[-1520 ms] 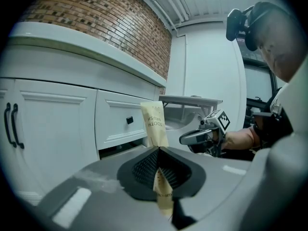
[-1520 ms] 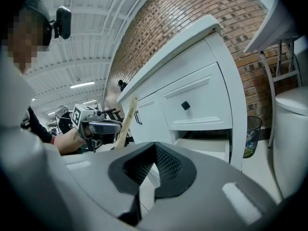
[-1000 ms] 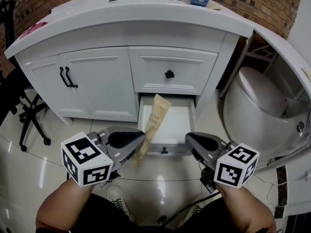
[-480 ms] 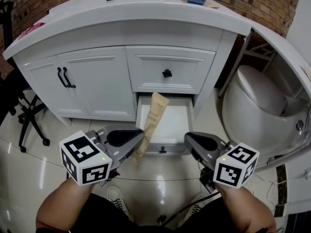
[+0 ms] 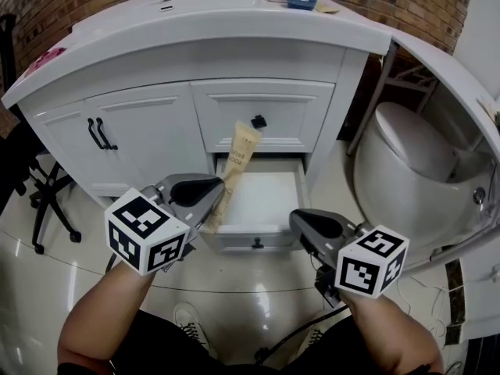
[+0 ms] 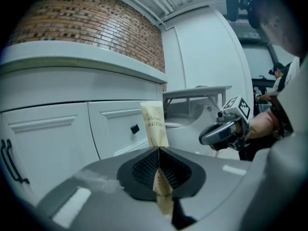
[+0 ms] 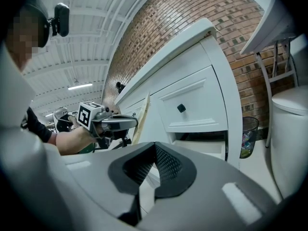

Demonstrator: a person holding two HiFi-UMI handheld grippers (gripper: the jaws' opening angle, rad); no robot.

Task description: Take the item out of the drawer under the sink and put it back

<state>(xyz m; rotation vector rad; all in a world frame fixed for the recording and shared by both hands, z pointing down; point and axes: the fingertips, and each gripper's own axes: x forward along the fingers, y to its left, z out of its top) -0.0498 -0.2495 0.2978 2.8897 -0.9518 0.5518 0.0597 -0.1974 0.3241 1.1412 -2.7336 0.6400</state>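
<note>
- Left claw (image 6: 159, 150) clamped on toothbrush packet (image 6: 154, 123), raised above open drawer (image 5: 262, 201).
- Right claw (image 7: 154, 147) pressed together, empty, near drawer front.
- Removal apparently done; return to drawer outstanding.

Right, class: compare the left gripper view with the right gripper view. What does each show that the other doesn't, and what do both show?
Only the left gripper view: the left gripper close up with its jaws shut on the toothbrush packet, the packet's print readable, and the right gripper seen from outside. Only the right gripper view: the right gripper's own jaws, together with nothing between them, and a waste bin by the brick wall. Both: the packet, the upper drawer's black knob and the brick wall.
</note>
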